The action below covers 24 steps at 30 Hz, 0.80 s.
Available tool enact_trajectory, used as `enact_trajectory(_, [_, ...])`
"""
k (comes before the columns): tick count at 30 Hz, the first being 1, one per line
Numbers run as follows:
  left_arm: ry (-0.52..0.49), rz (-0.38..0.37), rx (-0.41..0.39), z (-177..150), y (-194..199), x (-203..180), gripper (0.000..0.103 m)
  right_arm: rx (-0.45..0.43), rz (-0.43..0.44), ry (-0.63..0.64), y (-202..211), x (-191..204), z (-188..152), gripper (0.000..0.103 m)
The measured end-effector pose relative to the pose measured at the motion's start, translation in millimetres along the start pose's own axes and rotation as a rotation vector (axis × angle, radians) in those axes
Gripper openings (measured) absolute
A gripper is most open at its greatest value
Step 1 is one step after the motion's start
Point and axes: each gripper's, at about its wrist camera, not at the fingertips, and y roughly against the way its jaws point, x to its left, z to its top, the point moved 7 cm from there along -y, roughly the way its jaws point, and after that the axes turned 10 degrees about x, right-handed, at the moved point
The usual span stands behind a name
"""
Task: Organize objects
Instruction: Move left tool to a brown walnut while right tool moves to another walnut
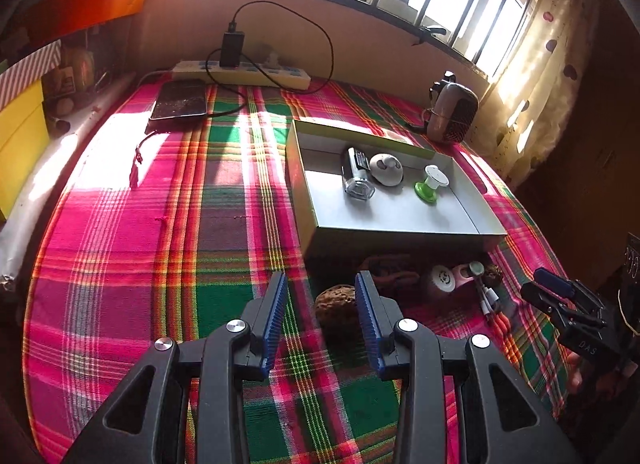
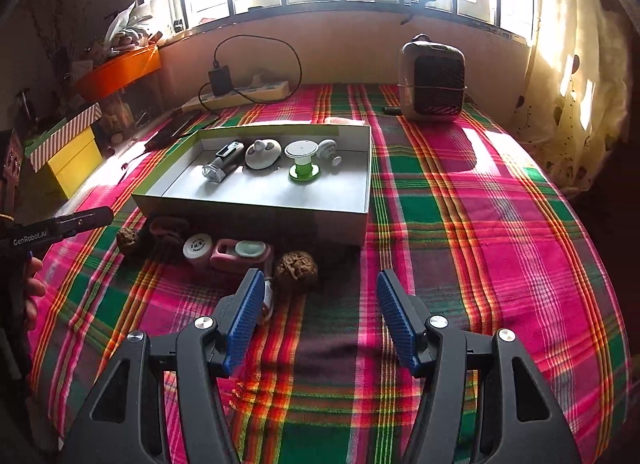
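Observation:
A shallow grey box (image 1: pixel 400 230) (image 2: pixel 256 206) lies on the plaid cloth and holds a small flashlight (image 1: pixel 357 176) (image 2: pixel 222 163), a white oval case (image 1: pixel 386 169) (image 2: pixel 262 154) and a green-and-white spool (image 1: pixel 430 184) (image 2: pixel 303 160). In front of it lie a brown rough ball (image 1: pixel 336 310) (image 2: pixel 127 239), a second brown ball (image 2: pixel 297 267), a white round jar (image 1: pixel 443 279) (image 2: pixel 199 249), a pink item (image 2: pixel 239 254) and a white cable (image 1: pixel 490 300). My left gripper (image 1: pixel 322 284) is open, with the first ball between its fingertips. My right gripper (image 2: pixel 320 280) is open and empty, just right of the second ball.
A power strip (image 1: pixel 244 73) (image 2: pixel 240 94) with a black charger and cable lies by the far wall. A dark tablet (image 1: pixel 180 100) lies at far left, a small heater (image 1: pixel 454 114) (image 2: pixel 432 82) at far right. Yellow and orange boxes (image 2: pixel 72 156) stand left.

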Motion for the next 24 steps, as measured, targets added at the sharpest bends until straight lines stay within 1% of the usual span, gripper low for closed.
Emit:
enact_trajectory(4, [0.014, -0.014, 0.012, -6, -4, 1, 0.033, 0.029, -0.021, -0.036, -4, -9, -11, 0.059])
enact_trajectory(7, [0.015, -0.007, 0.006, -7, -2, 5, 0.033, 0.044, -0.010, -0.057, -8, -11, -11, 0.059])
enact_trajectory(10, [0.026, -0.006, 0.019, -7, -4, 9, 0.034, 0.052, -0.005, -0.039, -13, -6, -7, 0.059])
enact_trajectory(15, [0.031, -0.033, 0.038, -9, -9, 7, 0.034, 0.065, 0.000, -0.018, -24, -2, 0, 0.059])
enact_trajectory(19, [0.026, -0.028, 0.056, -10, -13, 4, 0.035, 0.074, 0.021, -0.021, -31, -4, 5, 0.059])
enact_trajectory(24, [0.033, -0.035, 0.059, -8, -16, 2, 0.038, 0.099, 0.047, -0.012, -41, -3, 8, 0.059])
